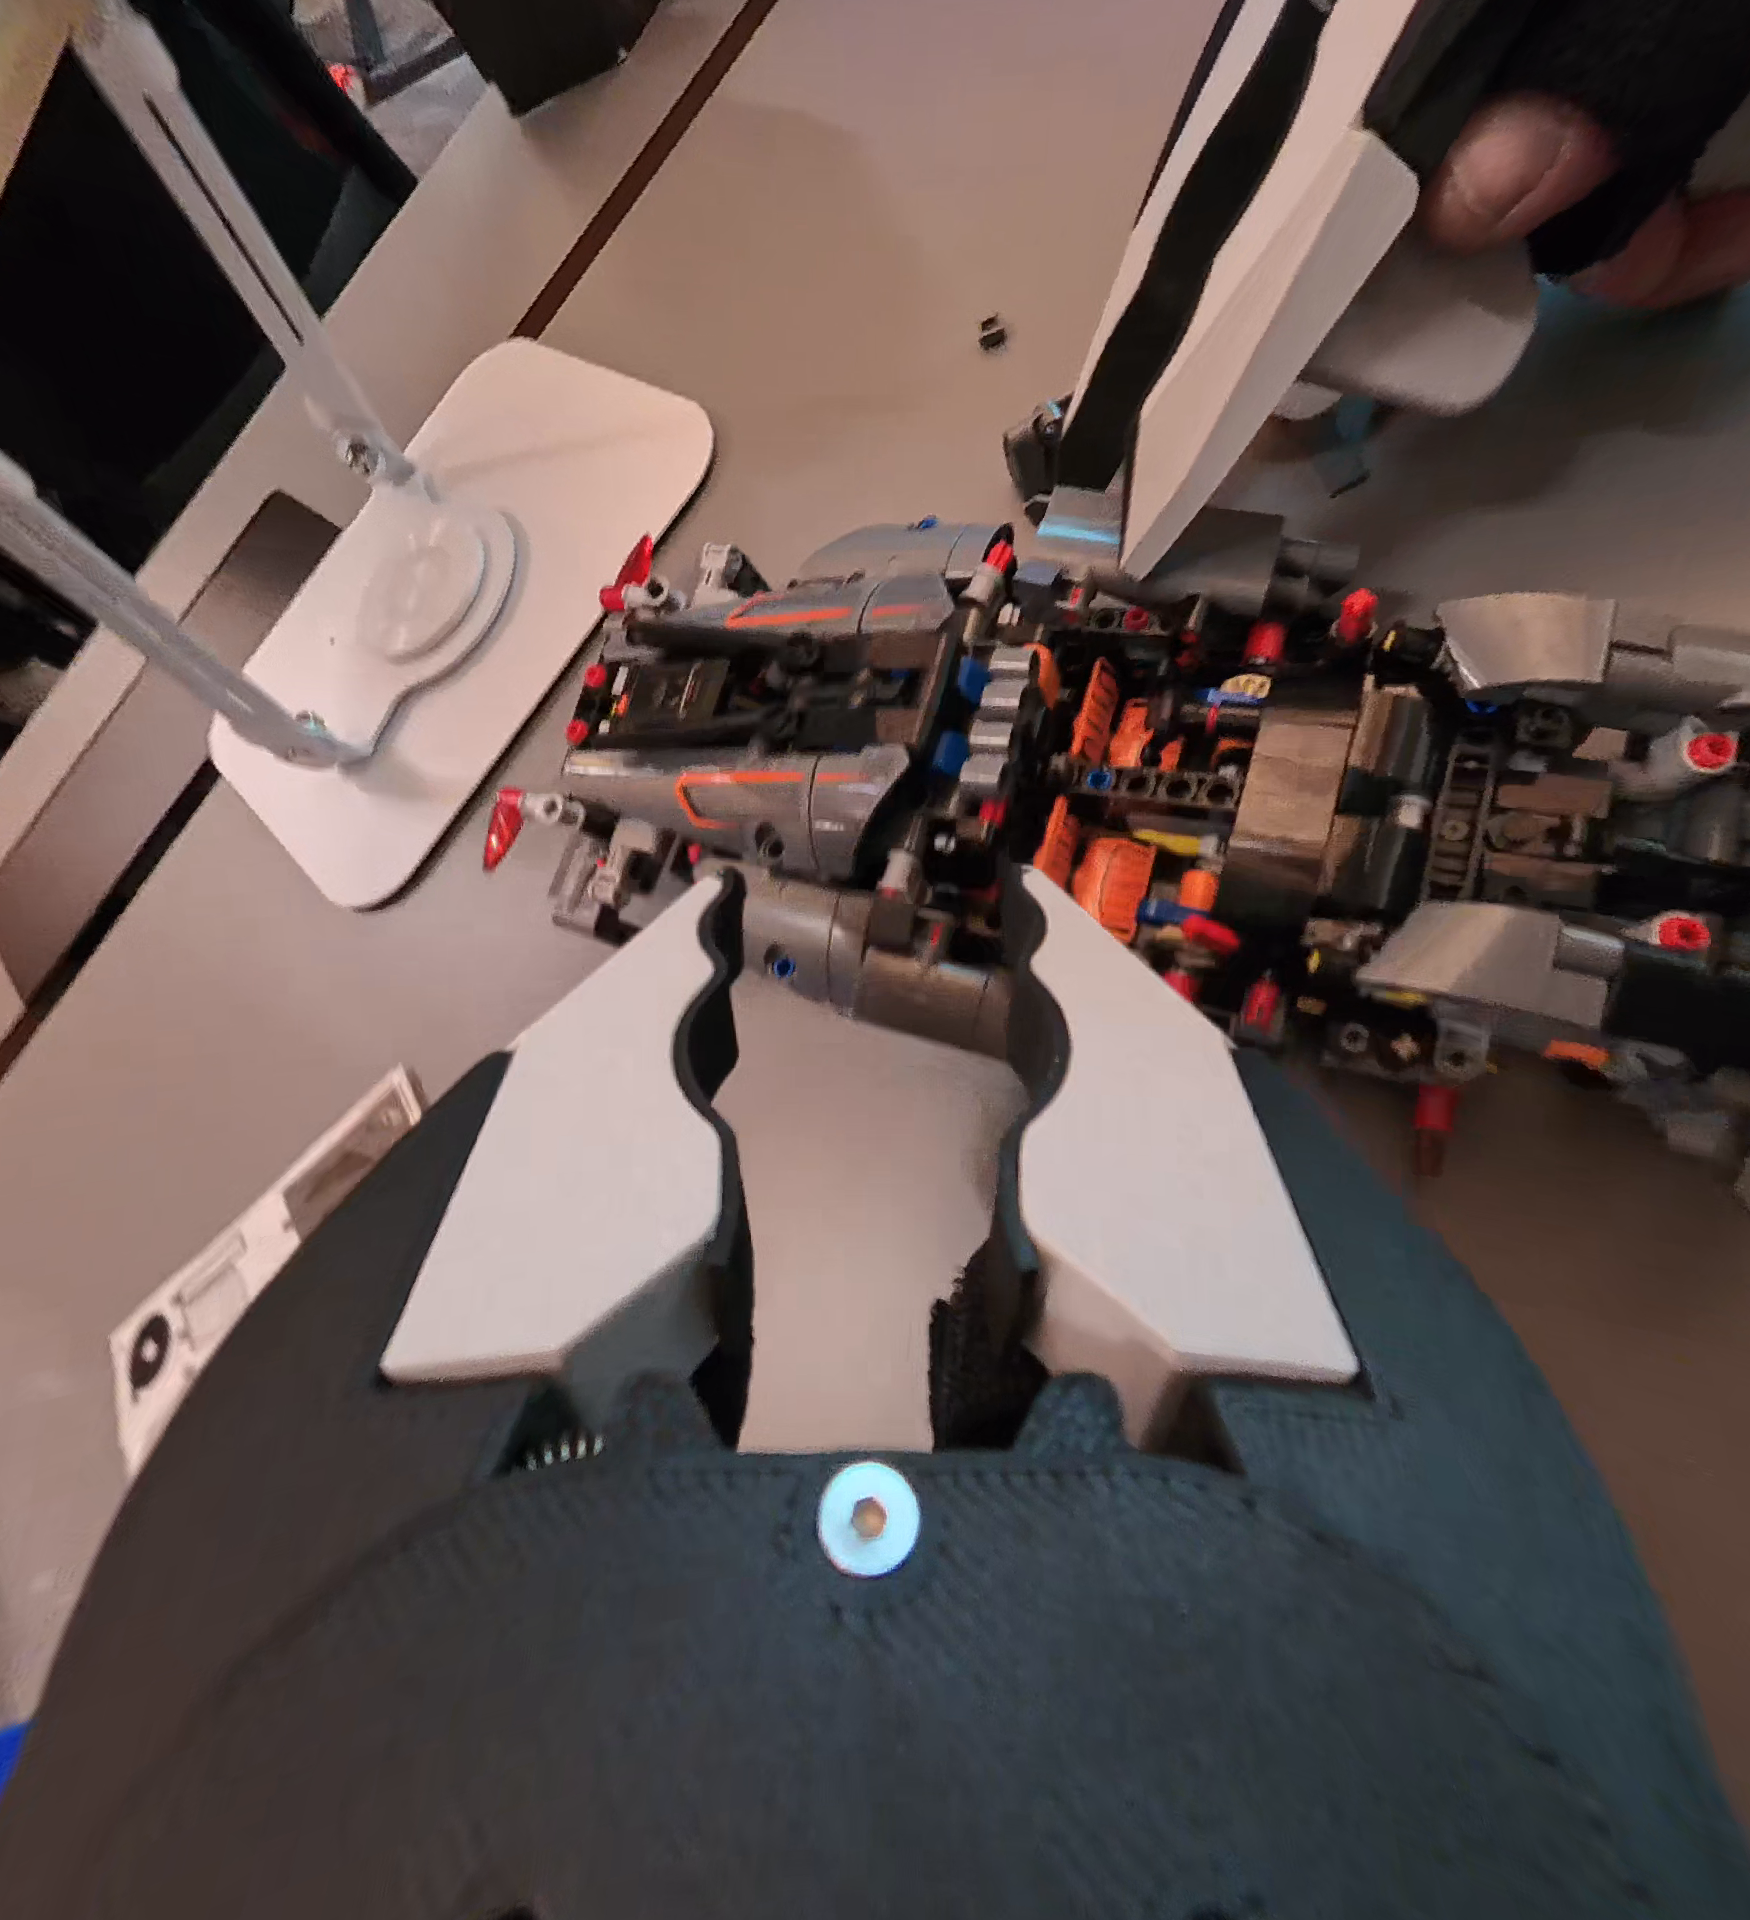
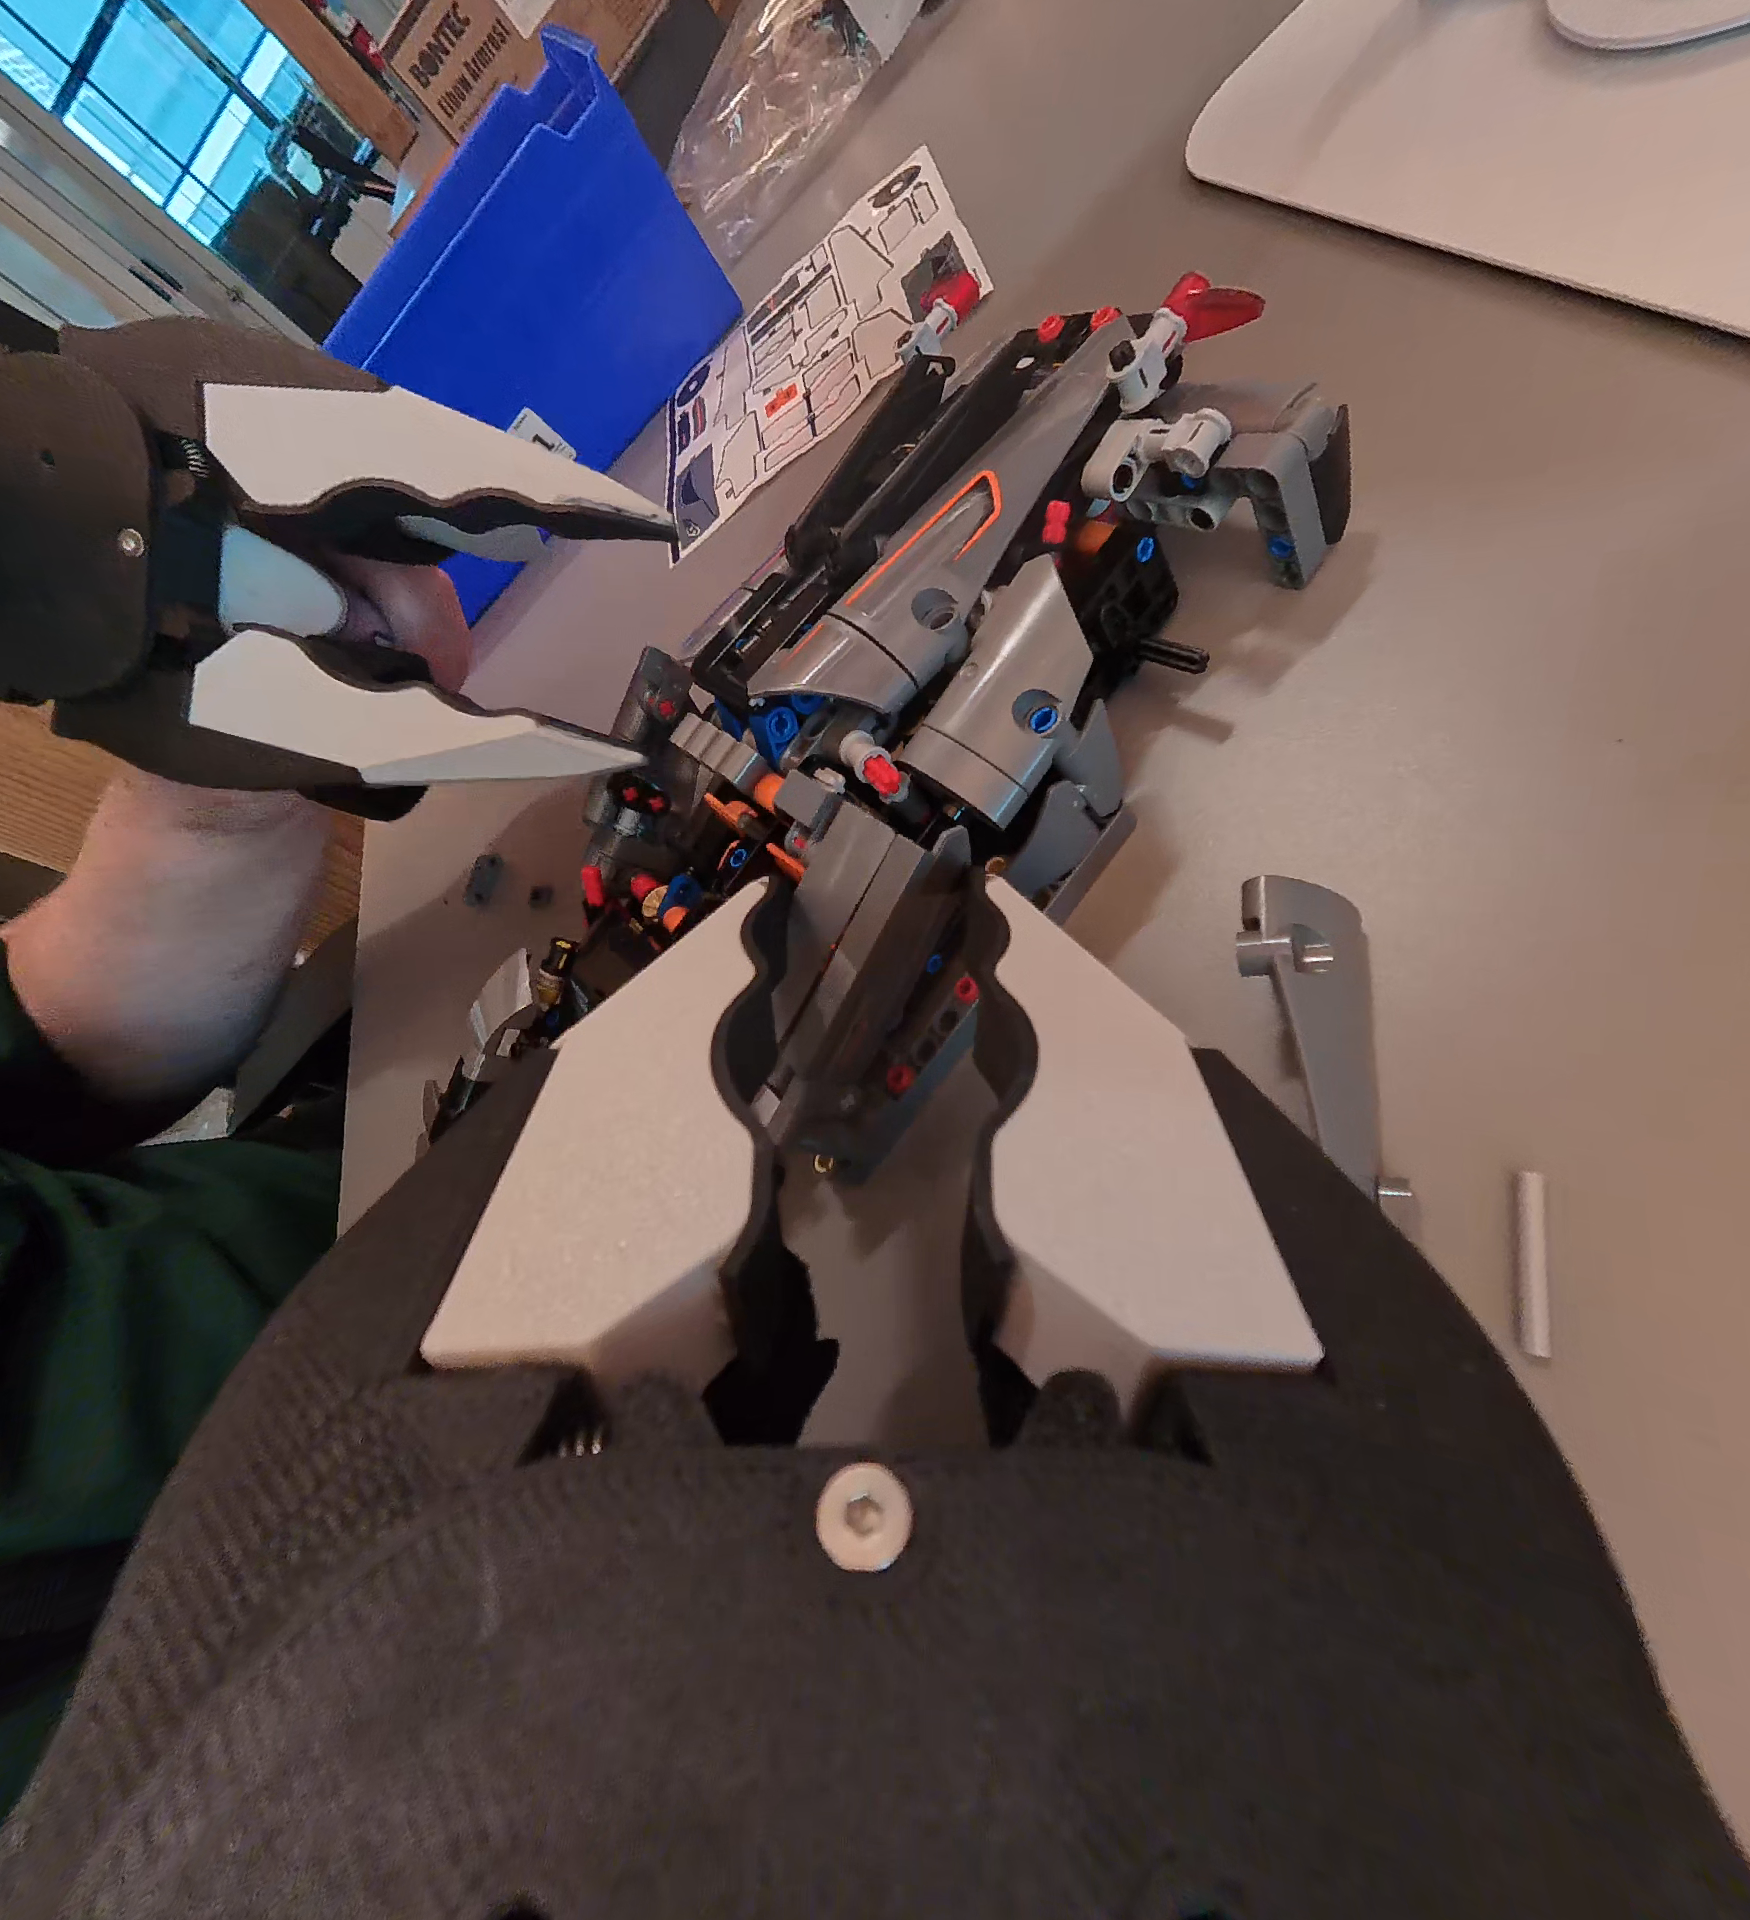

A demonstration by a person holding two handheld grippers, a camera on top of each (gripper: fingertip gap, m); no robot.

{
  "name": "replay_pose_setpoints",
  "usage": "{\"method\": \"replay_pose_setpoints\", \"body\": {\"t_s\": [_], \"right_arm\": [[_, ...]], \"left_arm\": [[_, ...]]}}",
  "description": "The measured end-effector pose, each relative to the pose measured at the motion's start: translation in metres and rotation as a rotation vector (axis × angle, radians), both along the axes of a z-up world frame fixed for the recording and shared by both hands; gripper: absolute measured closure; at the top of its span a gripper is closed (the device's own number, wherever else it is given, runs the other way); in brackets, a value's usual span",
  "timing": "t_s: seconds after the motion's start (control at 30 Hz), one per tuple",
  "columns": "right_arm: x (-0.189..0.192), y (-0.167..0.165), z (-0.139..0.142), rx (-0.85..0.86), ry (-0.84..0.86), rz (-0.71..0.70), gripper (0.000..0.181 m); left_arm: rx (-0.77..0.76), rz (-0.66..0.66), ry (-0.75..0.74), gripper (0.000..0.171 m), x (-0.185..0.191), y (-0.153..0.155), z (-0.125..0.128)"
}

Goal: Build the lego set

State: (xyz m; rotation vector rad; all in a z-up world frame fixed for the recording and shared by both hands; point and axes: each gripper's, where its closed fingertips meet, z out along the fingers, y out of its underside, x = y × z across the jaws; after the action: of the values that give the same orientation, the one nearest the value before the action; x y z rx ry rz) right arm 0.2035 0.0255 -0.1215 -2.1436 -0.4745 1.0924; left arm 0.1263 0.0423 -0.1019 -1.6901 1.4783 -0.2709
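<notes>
The partly built lego car (image 1: 1110, 748), grey and black with orange and red parts, lies on the grey table (image 1: 850, 260). My left gripper (image 1: 873, 883) is open, its fingertips on either side of the car's near grey side panel (image 1: 902, 966). In the right wrist view the left gripper (image 2: 655, 642) shows with jaws wide apart, the lower fingertip (image 2: 632, 750) touching the car (image 2: 954, 582). My right gripper (image 2: 876, 885) is shut on a dark grey panel assembly (image 2: 881, 1018) with red pins, held against the car. It also shows in the left wrist view (image 1: 1110, 520) at the car's far side.
A white stand base (image 1: 455, 623) sits left of the car. A blue bin (image 2: 538, 260), a sticker sheet (image 2: 829, 312) and a plastic bag (image 2: 777, 94) lie beyond it. A loose grey panel (image 2: 1307, 1018), a grey axle (image 2: 1531, 1262) and small black pieces (image 2: 484, 878) lie on the table. To the grey axle (image 2: 1531, 1262): right tips about 10 cm, left tips about 20 cm.
</notes>
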Motion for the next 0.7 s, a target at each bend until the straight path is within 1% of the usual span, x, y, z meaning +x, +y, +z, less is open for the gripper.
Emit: {"method": "replay_pose_setpoints", "body": {"t_s": [0.13, 0.2, 0.37, 0.57, 0.7], "right_arm": [[-0.001, -0.001, -0.001, -0.007, 0.003, 0.007, 0.149], [-0.001, -0.001, -0.001, -0.009, 0.005, 0.010, 0.149], [-0.001, -0.002, 0.002, -0.009, 0.025, 0.014, 0.151], [-0.001, -0.003, 0.003, -0.013, 0.035, 0.019, 0.152], [-0.001, -0.003, 0.003, -0.013, 0.036, 0.022, 0.152]], "left_arm": [[-0.124, 0.023, -0.057, 0.126, -0.017, -0.003, -0.007], [-0.220, 0.007, -0.102, 0.131, -0.018, -0.009, -0.009], [-0.320, -0.021, -0.147, 0.134, -0.015, -0.016, -0.012], [-0.355, -0.035, -0.190, 0.135, -0.014, -0.020, -0.008], [-0.345, -0.040, -0.182, 0.136, -0.014, -0.021, -0.008]]}}
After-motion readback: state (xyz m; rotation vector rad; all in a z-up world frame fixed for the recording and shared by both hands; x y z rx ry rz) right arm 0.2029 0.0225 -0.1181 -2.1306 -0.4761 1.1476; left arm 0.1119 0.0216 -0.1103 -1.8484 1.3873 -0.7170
